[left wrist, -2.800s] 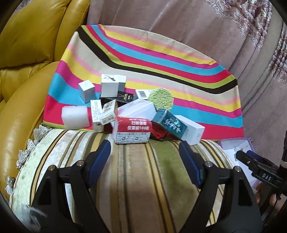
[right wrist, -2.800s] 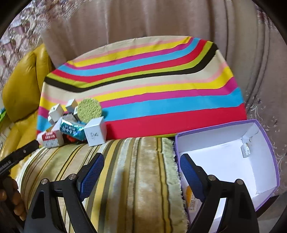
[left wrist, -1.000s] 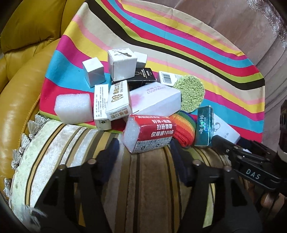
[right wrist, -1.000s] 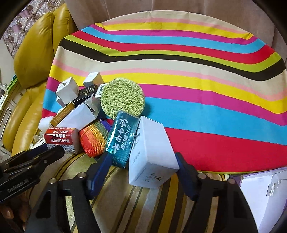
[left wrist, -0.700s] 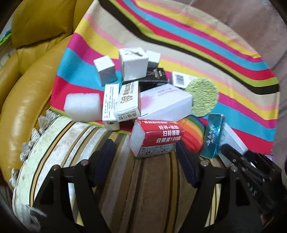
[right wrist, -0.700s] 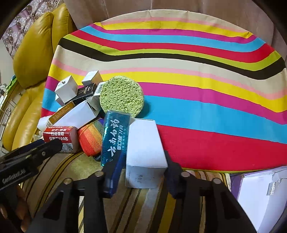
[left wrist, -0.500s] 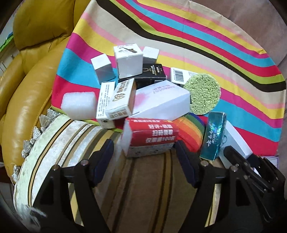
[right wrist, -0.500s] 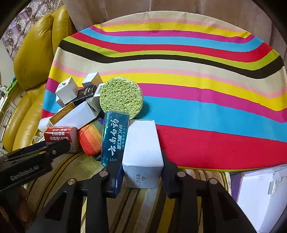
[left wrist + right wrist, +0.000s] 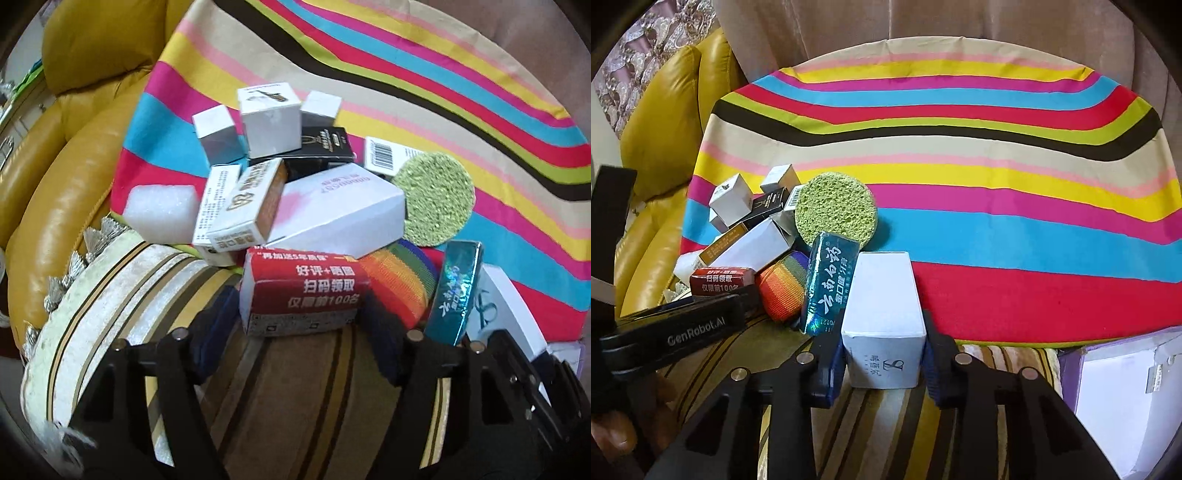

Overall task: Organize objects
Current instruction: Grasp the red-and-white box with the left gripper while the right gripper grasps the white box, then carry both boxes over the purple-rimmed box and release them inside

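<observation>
**Two grippers at the pile, one box already clamped**

Two boxes draw our eye first. We see the right gripper (image 9: 884,363) with its blue pads pressed on both flanks of the tall white box (image 9: 882,317). That box lies with its long axis running away from the camera, its printed end face toward us and its far end toward the striped cloth (image 9: 997,206). Leaning against its left side is the teal box (image 9: 829,282), long axis tilted up and slightly right, printed face toward us.

Compared with a second ago, we note the right jaws have just been closing: then they stood wide on either side of the white box, which sat skewed; now it sits square between the pads.

Over to the left gripper (image 9: 299,325): its jaws have been narrowing a little, and the red box (image 9: 303,291) sits between them, long axis across the view, white-lettered face up. We cannot tell whether the pads (image 9: 218,321) actually press on it. A second ago that box lay farther ahead of the fingertips.

At the right edge of the right wrist view stands the purple-rimmed box (image 9: 1067,365), open, white inside, with a small tag on its wall; the rest of its contents we cannot make out.
</observation>
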`<act>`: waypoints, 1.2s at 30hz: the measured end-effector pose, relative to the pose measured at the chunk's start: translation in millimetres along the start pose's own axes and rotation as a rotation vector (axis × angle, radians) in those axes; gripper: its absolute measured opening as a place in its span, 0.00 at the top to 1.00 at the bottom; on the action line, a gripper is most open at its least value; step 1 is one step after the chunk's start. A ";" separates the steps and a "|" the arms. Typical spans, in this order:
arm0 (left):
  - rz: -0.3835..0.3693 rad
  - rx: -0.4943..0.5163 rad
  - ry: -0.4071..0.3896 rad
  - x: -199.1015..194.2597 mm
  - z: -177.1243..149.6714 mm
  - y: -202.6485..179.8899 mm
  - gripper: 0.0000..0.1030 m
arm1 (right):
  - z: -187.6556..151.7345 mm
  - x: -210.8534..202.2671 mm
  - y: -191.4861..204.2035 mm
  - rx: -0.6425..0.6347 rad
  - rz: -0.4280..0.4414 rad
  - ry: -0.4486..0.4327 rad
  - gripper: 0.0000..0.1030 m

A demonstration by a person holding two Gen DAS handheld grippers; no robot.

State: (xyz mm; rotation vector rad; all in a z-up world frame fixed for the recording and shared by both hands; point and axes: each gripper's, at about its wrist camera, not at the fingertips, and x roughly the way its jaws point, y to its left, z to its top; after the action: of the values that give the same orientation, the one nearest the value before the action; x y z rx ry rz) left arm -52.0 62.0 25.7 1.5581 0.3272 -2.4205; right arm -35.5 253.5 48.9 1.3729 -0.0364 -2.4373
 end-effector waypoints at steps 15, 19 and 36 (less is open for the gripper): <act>-0.216 0.023 -0.111 -37.0 -13.2 -3.4 0.34 | -14.2 -28.2 -17.6 0.058 -0.030 -0.055 0.65; -0.305 0.084 -0.113 -45.4 -20.9 -20.4 0.34 | -21.8 -36.4 -25.0 0.079 -0.049 -0.059 0.65; -0.490 0.321 -0.105 -65.0 -54.3 -91.7 0.34 | -60.5 -79.1 -78.5 0.205 -0.181 -0.088 0.65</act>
State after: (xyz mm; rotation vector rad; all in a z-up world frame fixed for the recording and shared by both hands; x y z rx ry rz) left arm -8.9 171.2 68.2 1.6152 0.3468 -3.0480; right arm 30.3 360.2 67.3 1.4061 -0.1962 -2.7077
